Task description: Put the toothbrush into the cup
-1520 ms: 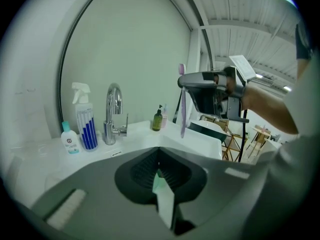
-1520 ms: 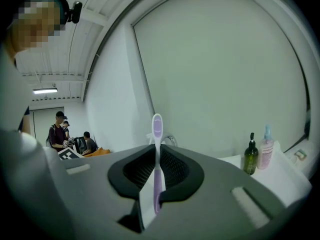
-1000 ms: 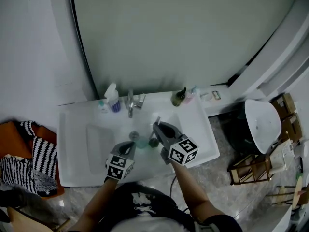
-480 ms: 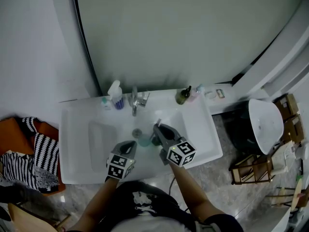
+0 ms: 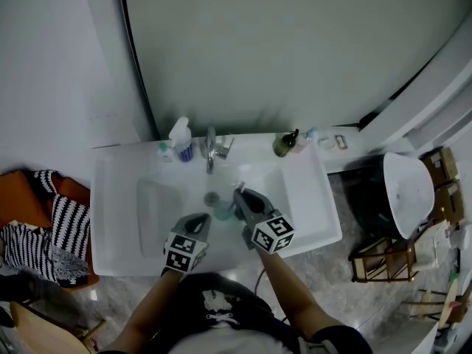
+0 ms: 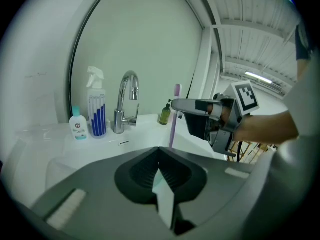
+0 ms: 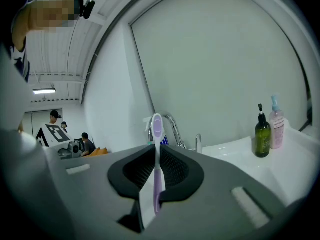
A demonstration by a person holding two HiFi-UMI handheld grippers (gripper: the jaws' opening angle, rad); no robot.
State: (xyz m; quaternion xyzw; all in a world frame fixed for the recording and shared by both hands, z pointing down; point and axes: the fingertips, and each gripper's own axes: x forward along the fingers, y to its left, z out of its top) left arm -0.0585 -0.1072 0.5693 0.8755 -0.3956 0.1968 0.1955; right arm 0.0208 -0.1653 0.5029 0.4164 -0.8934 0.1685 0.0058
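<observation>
1. The right claw [image 5: 240,199] is clamped on the purple toothbrush [image 7: 156,164], which stands upright between its pads, head end up.
2. The teal cup [image 5: 221,213] sits just beside it at the sink basin [image 5: 158,212], near the drain.
3. The left claw [image 5: 199,223] appears nipped onto the cup's wall (a pale teal sliver shows between its nearly closed jaws), steadying it.
4. Doing this well, I judge:
   - Keep the brush vertical and centre its handle over the cup's mouth.
   - Lower it until it rests inside, and only then let go.
   - A slanted entry could tip the light cup.
5. The glossy white counter [image 5: 310,198] carries a faucet [image 5: 211,150], a spray bottle [image 5: 181,137] and a dark green bottle [image 5: 284,144].
6. A large mirror [image 5: 280,50] rises behind, and a striped cloth [image 5: 66,234] lies at the left.
</observation>
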